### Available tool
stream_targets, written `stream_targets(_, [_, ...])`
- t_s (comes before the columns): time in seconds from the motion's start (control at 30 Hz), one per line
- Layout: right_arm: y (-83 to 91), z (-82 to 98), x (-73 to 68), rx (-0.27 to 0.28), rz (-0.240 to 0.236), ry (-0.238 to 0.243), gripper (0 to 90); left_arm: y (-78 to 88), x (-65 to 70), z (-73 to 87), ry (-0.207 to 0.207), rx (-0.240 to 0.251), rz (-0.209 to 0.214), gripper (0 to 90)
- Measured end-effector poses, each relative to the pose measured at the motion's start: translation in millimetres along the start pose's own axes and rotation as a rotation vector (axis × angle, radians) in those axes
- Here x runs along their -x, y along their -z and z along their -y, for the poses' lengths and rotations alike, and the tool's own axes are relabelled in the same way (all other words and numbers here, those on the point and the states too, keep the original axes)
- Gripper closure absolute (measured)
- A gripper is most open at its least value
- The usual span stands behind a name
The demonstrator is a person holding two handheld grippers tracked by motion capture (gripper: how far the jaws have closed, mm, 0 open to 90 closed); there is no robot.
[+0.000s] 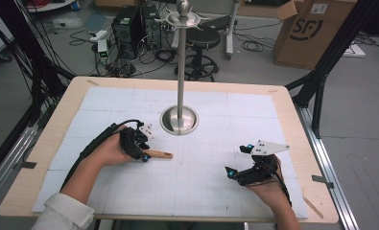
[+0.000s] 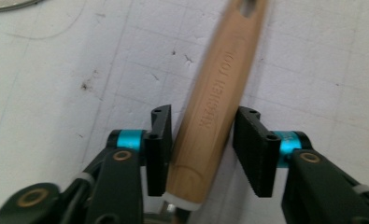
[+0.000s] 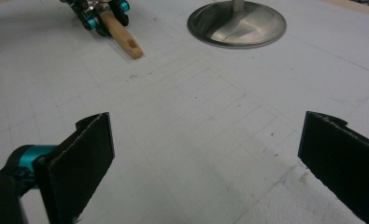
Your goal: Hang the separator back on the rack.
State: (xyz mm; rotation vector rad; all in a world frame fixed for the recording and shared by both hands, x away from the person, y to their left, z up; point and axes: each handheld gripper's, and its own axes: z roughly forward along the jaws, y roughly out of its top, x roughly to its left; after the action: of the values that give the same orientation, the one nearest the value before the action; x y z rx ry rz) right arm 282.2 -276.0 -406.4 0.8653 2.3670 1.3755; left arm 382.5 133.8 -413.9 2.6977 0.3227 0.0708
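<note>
- While the left gripper (image 2: 202, 149) sits around the wooden handle (image 2: 215, 107) at the left middle of the high view, its jaws are a little apart, with a gap on one side, so the handle could slip or roll.
- Low right, the right gripper (image 1: 245, 166) is wide open, holding nothing.
- Lifted carelessly, the handle might bump the metal stand (image 1: 180, 72).

Smooth wooden handle (image 2: 215, 107), glossy metal stand base (image 3: 237, 23), matt white mat (image 1: 216, 187)

Stand (image 1: 179, 120) mid-mat (image 1: 216, 191), wooden handle (image 1: 158, 154) lying just left-front of it, cardboard box (image 1: 312, 28) behind table (image 1: 283, 96)
</note>
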Motion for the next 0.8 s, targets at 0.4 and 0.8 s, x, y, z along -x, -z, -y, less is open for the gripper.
stream_targets(0.4, [2.3,0.9,-0.7,0.000,-0.001,0.001,2.1,-0.3,3.5,-2.0,0.006,-0.014,0.001,66.8])
stream_targets(0.8, [0.3,0.4,-1.7,-0.007,-0.008,0.003,2.1,-4.3,1.3,-20.2,0.014,-0.147,0.014,67.0])
